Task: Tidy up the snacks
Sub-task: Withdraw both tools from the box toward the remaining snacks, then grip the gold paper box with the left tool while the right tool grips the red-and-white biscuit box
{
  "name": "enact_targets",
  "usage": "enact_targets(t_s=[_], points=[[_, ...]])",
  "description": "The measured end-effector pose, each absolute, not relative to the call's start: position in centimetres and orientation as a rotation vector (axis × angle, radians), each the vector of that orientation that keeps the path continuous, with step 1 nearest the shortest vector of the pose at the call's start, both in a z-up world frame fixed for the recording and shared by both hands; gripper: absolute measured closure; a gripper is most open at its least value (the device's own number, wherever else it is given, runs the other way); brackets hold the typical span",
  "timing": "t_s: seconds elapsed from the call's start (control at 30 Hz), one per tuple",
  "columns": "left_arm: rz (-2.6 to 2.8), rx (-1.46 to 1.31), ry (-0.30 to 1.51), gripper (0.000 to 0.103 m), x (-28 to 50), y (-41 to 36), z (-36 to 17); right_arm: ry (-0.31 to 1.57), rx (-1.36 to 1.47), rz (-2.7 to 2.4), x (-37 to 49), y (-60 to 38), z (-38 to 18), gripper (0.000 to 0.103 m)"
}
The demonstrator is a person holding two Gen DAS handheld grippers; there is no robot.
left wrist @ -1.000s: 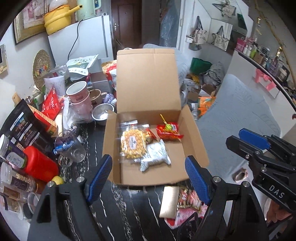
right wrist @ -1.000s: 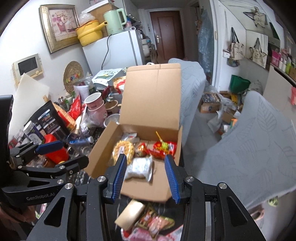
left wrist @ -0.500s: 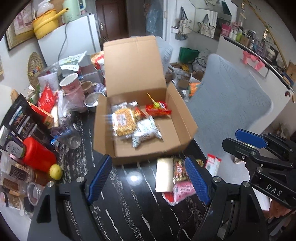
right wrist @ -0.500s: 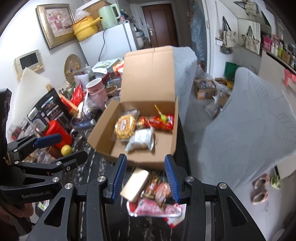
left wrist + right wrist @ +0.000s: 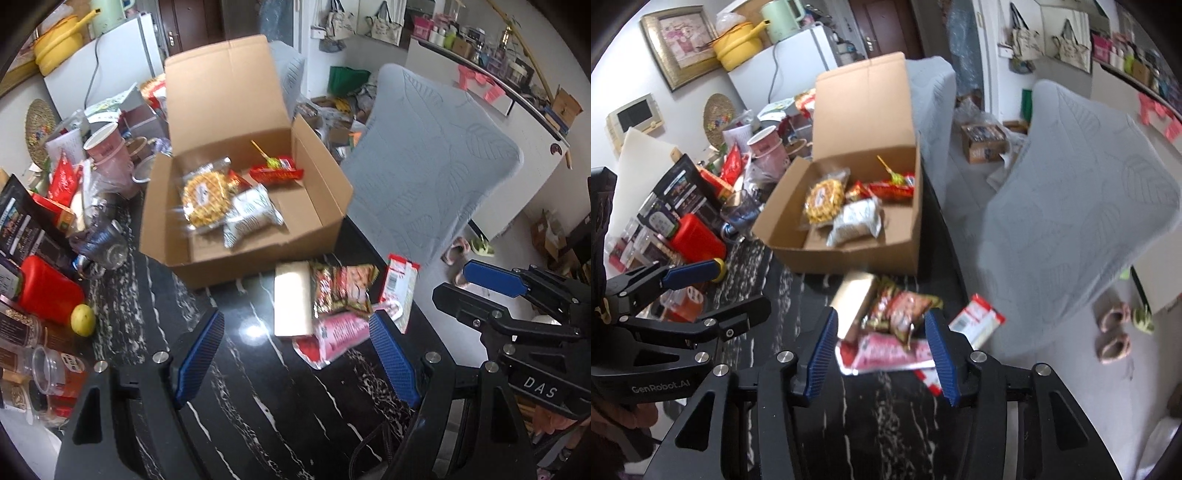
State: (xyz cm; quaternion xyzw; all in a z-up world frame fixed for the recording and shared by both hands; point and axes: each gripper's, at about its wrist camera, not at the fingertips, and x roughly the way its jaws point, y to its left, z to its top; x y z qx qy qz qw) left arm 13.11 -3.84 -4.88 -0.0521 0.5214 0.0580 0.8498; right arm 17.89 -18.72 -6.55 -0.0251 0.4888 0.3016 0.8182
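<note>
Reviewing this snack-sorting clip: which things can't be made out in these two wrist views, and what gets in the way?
- Pink packet, right wrist view: its print is motion-blurred and its ends sit behind the right gripper fingers.
- White-and-red packet, right wrist view: blurred, label unreadable.
- Jars, left wrist view: cut off by the left edge.
- Cardboard box, both views: its front wall hides the near floor.

A lemon (image 5: 82,319) lies beside a red container (image 5: 50,291) near pink cups (image 5: 107,152).
</note>
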Motion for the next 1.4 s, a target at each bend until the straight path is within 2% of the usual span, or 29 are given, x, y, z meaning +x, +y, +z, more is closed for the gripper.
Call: enact_targets(t_s=[0.3,0.4,1.07,1.17,1.3,1.37,1.4], points=[[0.109,-0.121,1.144,0.022,14.1,-4.7,-8.1,1.126,-0.018,0.58,18.5,-20.7,-9.7,0.053],[0.113,-0.122,1.168,0.022,14.7,-4.7,-9.7,1.154,0.0,0.558,18.9,-21.3,-11.0,0.046],[0.212,-0.162,1.282,0.022,19.1,-1.9,-17.6,1.328,0.042,0.473,23.4,-22.8,-18.7,0.042],[0.215,-0.178,1.298,0.023,19.9,-1.5,-18.5,1.355,0.049,0.464,24.1,-22.8,-19.8,0.027],[0.238,-0.163,1.296,0.023,20.7,-1.3,-19.1,1.373,0.072,0.465,25.1,-23.0,-21.0,0.025],[0.244,-0.159,1.305,0.031,21.1,-1.3,-19.4,1.378,0.086,0.465,25.6,-23.1,-21.5,0.025],[0.24,-0.165,1.312,0.031,21.3,-1.3,-19.7,1.379,0.093,0.466,25.9,-23.1,-21.7,0.025]])
